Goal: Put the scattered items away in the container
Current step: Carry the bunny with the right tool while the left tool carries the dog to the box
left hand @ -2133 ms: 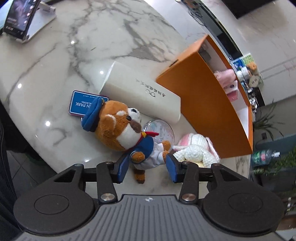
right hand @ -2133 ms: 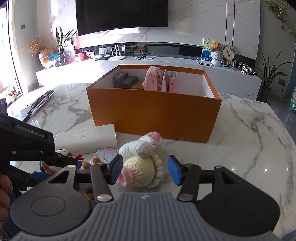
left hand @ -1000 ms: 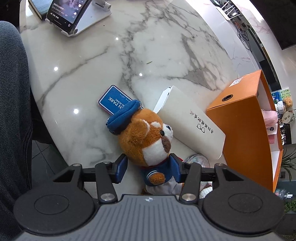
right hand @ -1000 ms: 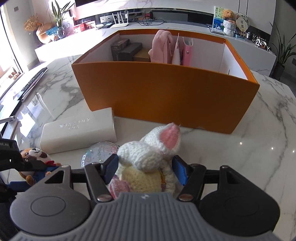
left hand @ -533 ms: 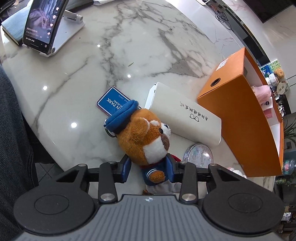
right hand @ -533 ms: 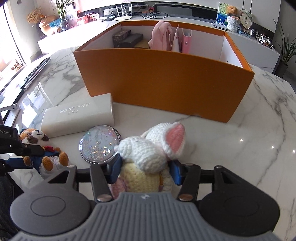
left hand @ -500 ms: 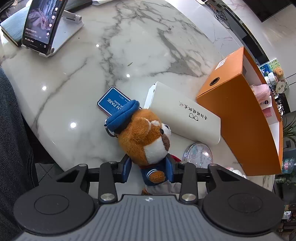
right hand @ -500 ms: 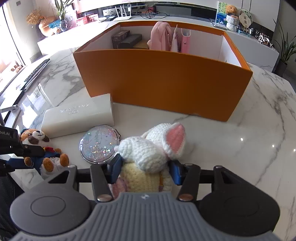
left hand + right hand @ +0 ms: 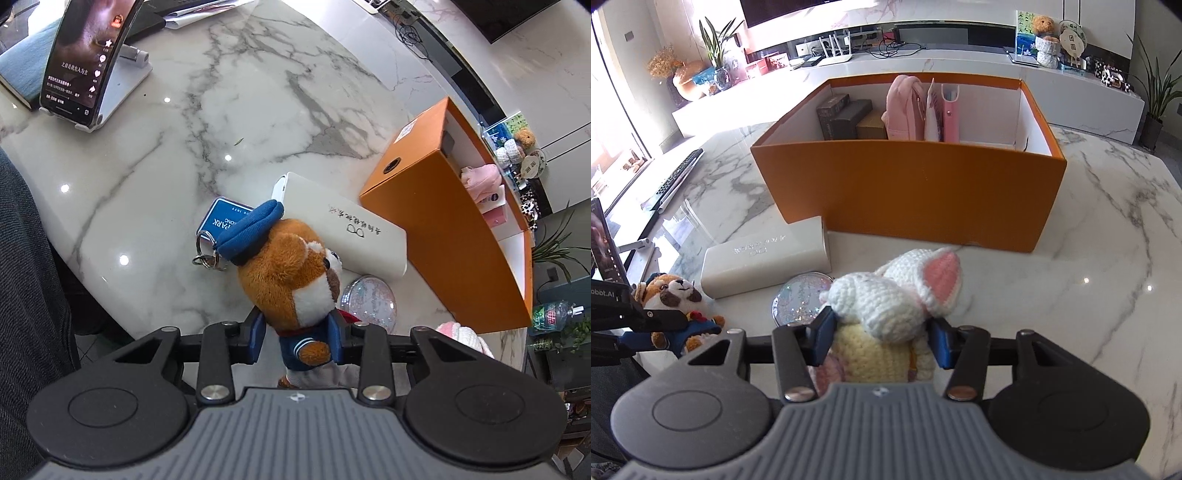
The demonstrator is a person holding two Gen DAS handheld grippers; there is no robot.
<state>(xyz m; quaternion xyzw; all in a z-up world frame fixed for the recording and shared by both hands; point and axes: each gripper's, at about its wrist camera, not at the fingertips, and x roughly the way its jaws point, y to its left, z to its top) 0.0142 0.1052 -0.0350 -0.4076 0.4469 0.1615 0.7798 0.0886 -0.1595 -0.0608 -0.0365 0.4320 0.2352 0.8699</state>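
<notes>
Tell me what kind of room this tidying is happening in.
Most likely a home living room: a wall-mounted television above a long low media console with routers and ornaments, potted plants alongside, and a marble table in front.

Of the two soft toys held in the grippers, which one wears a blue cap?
The brown plush dog in the left gripper wears the blue cap; the crocheted white rabbit in the right gripper has none.
</notes>
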